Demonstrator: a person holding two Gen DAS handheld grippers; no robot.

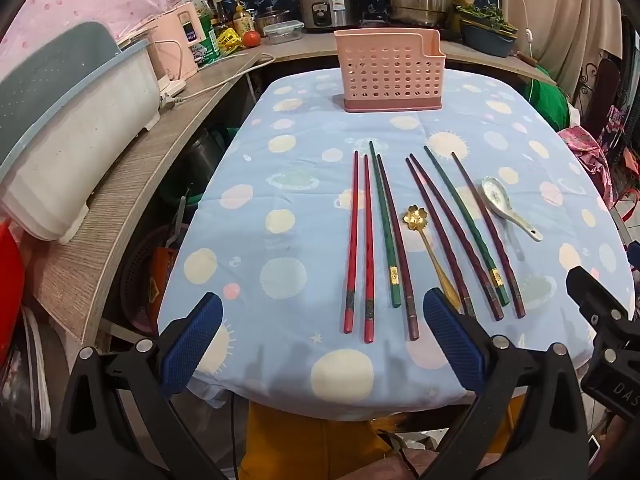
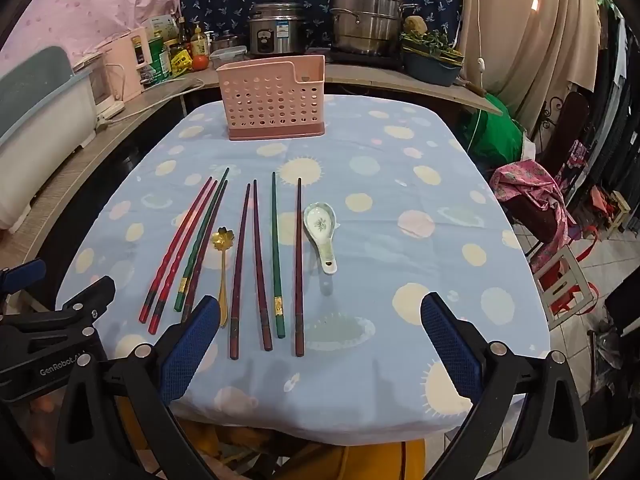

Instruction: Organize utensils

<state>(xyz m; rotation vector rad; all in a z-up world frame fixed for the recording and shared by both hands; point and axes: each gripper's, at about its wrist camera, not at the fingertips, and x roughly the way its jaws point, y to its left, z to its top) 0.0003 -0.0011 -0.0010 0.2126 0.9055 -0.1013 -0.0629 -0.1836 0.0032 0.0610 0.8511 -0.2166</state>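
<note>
- Here left gripper (image 1: pixel 322 330) hovers over near table edge, jaws spread wide, nothing between them.
- Right gripper (image 2: pixel 320 330) likewise released, empty, near edge.
- Eight chopsticks lie flat in a row on blue dotted tablecloth (image 1: pixel 288 184): red pair (image 1: pixel 359 246) leftmost, green and maroon ones beside.
- Gold flower spoon (image 1: pixel 430 250) lies among them; ceramic spoon (image 1: pixel 506 206) lies at right end.
- Pink perforated utensil holder (image 1: pixel 390 72) stands upright at far side, well apart.
</note>
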